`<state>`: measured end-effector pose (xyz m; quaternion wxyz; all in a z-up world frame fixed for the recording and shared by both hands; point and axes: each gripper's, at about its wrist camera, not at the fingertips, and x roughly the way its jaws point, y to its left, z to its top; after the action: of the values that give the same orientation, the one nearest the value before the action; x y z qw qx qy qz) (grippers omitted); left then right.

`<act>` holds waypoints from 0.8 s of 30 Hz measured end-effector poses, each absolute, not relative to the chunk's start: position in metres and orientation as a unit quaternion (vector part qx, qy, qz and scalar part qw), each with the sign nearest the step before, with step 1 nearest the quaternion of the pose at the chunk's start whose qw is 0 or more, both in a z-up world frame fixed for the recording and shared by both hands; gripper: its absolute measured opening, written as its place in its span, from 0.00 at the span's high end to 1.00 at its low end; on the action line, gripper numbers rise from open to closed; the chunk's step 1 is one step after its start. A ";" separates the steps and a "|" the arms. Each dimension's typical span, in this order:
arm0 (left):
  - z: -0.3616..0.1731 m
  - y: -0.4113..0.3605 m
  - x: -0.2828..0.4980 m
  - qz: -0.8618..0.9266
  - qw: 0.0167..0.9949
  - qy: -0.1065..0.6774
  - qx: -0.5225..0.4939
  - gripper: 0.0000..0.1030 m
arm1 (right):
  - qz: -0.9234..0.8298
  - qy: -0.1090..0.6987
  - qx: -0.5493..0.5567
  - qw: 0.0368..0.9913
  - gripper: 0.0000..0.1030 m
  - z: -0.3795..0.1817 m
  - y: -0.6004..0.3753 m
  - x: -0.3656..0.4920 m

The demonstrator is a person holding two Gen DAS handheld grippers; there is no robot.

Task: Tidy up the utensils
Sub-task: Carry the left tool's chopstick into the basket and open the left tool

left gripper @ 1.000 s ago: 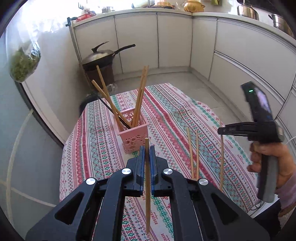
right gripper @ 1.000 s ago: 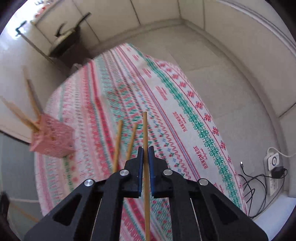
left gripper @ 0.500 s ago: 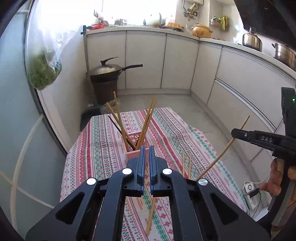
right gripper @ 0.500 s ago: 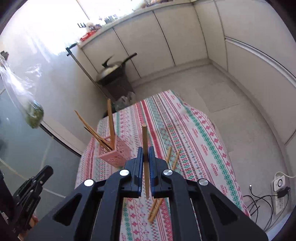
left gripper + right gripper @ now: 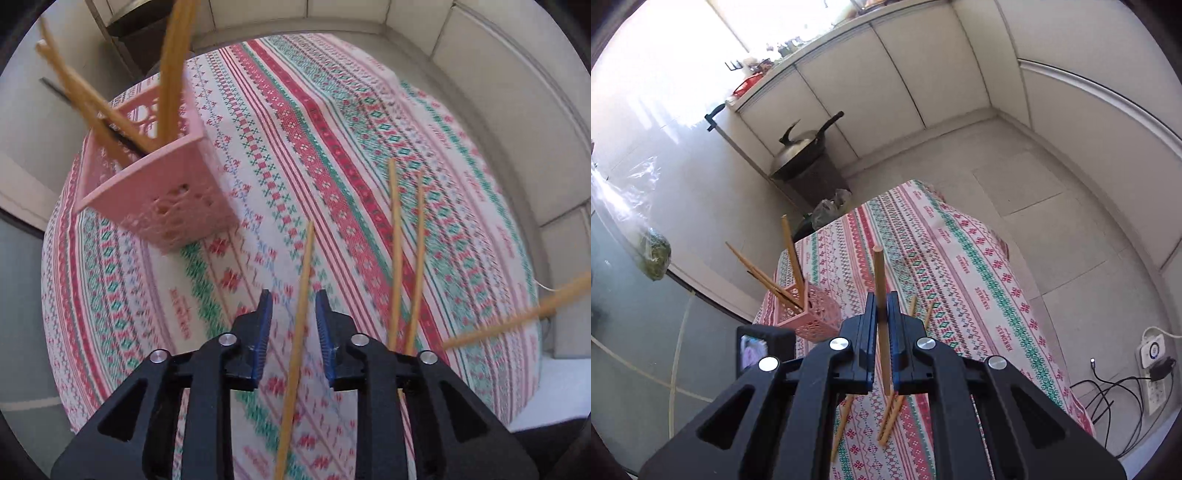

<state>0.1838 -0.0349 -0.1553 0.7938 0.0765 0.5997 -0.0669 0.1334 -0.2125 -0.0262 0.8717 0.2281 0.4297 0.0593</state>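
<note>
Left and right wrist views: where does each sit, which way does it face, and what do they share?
Left wrist: behind the open left gripper, looking down at the tablecloth; a loose chopstick lies between its fingers.
Right wrist: behind the right gripper, higher, facing the cabinets; it grips a chopstick.
Shared: the pink basket.

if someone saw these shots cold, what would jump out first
Probably the pink basket on the left of the striped tablecloth, with chopsticks fanning out of its top. Next, the open left gripper above a loose chopstick lying on the cloth, with two more chopsticks to its right. In the right wrist view, the right gripper is shut on another chopstick, held nearly upright.
</note>
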 end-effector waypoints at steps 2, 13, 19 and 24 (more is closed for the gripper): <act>-0.170 -0.040 0.199 -0.064 0.784 0.614 0.067 0.69 | 0.057 0.434 0.232 0.868 0.94 -0.030 -0.218 0.136; -0.184 -0.027 0.199 -0.077 0.792 0.603 0.052 0.96 | 0.064 0.448 0.242 0.858 0.94 -0.037 -0.227 0.138; -0.143 0.009 0.155 -0.076 0.827 0.556 0.016 0.96 | 0.070 0.442 0.243 0.860 0.94 -0.030 -0.221 0.132; -0.064 0.051 0.103 -0.074 0.877 0.475 -0.028 0.96 | 0.085 0.426 0.252 0.865 0.94 -0.017 -0.217 0.126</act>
<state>0.1032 0.0514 -0.0643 0.8767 -0.0278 0.4745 -0.0737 0.1264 -0.2173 -0.0169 0.8649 0.2517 0.4259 0.0853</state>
